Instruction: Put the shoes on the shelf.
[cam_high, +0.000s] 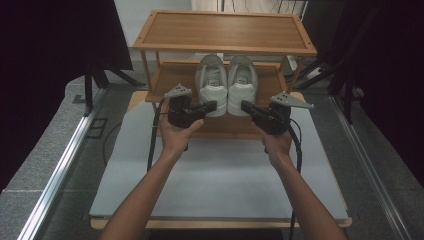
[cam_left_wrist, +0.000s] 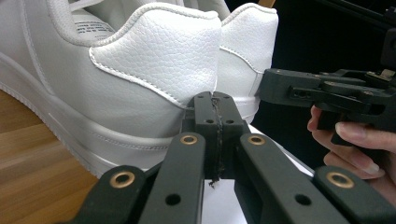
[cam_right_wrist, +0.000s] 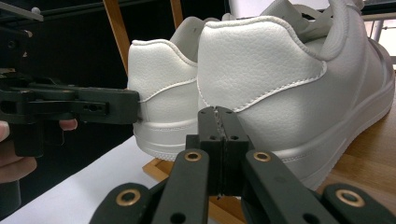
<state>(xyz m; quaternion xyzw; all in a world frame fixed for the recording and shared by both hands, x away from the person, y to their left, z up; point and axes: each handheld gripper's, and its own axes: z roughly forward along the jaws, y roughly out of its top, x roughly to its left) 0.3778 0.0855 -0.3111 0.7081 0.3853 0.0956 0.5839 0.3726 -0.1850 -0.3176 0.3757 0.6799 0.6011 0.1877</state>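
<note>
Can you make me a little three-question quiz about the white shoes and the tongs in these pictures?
1. True or false: the left tongs are wide open.
2. Where do the two white shoes stand? A) on the top shelf B) on the lower shelf of the wooden rack C) on the floor
3. Which part of the shoes points toward the person: toes or heels?

Key:
1. False. Both the left tongs and the right tongs are shut, with nothing between them.
2. B
3. Heels. Each pair of tongs points at a heel from the side.
</note>
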